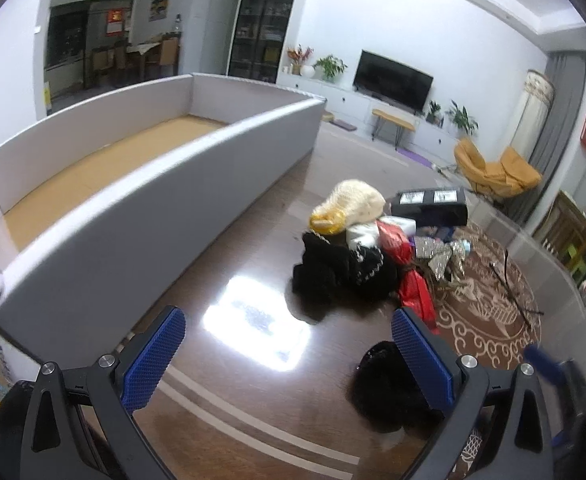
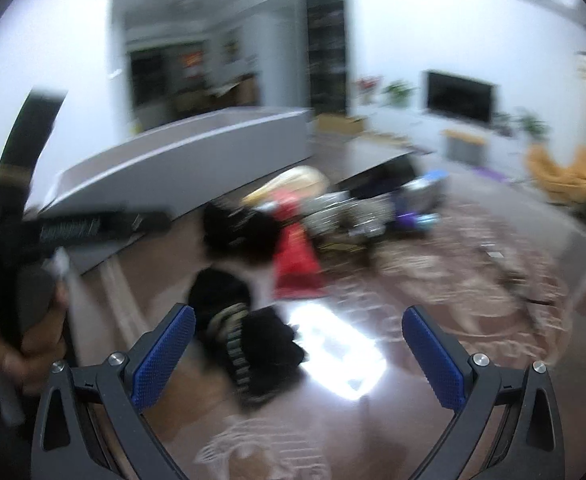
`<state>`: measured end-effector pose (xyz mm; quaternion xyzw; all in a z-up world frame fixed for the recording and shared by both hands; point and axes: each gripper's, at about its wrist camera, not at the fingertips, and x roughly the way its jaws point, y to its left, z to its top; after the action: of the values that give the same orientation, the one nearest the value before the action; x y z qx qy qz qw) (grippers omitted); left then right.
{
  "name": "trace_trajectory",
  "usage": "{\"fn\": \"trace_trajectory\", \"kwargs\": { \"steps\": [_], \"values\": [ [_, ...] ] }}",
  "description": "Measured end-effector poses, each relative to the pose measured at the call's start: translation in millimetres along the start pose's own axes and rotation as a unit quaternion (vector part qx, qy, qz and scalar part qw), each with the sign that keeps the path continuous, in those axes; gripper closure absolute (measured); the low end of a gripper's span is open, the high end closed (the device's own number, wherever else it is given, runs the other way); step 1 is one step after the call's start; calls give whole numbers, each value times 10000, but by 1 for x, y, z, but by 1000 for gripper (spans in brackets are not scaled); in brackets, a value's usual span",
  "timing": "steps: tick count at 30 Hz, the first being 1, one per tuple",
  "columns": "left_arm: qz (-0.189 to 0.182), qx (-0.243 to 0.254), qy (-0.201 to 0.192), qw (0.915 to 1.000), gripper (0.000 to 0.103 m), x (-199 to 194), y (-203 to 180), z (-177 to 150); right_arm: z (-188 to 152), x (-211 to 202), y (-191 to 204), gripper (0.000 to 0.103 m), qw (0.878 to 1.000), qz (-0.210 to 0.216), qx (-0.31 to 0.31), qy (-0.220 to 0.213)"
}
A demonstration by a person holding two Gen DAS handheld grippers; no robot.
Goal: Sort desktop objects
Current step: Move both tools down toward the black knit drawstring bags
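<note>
Both grippers hang open and empty above a glossy dark table point(image 1: 221, 384), with the clutter they are meant to sort lying ahead of them.

The right gripper point(image 2: 299, 354) has its blue jaws spread wide, and a small black fuzzy item with a pale beaded band point(image 2: 249, 344) lies directly between and just beyond them, nearer the left jaw. The picture is blurred, so whether the item touches the pad cannot be told; its long axis seems to run away from the jaws and a little leftward.

The left gripper point(image 1: 289, 360) is likewise spread, with only bare tabletop and a lamp glare between its jaws. The same black item point(image 1: 385, 384) sits at its right jaw, partly hidden behind the pad. By this reading the right gripper is the better placed for the pick.

Further ahead of both lies the main pile: a black garment with a chain trim point(image 1: 337, 268), a red bag point(image 1: 413, 292), a cream knitted piece with yellow point(image 1: 353, 204), a black box point(image 1: 433, 204) and a silver sequinned bow point(image 1: 441, 252), all touching or overlapping.

To the left of the jaws a long grey bin with a tan floor point(image 1: 93, 168) stands open and unfilled, its near wall just beside the left gripper. The tabletop between bin and pile is free for carrying across. On the right the table edge falls away to a patterned rug point(image 1: 489, 312).
</note>
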<state>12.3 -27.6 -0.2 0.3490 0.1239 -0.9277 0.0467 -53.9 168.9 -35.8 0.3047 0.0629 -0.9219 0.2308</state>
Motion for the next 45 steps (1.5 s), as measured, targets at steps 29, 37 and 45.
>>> {"fn": "trace_trajectory", "kwargs": {
  "steps": [29, 37, 45],
  "values": [
    [15, 2755, 944, 9567, 0, 100, -74, 40, -24, 29, -73, 0, 9755, -1185, 950, 1589],
    [-653, 2980, 1450, 9412, 1, 115, -80, 29, -25, 29, -72, 0, 9756, -1189, 949, 1585],
    [-1084, 3247, 1494, 9276, 4, 88, -81, 7, -25, 30, -71, 0, 9753, -1201, 960, 1583]
  ]
}}
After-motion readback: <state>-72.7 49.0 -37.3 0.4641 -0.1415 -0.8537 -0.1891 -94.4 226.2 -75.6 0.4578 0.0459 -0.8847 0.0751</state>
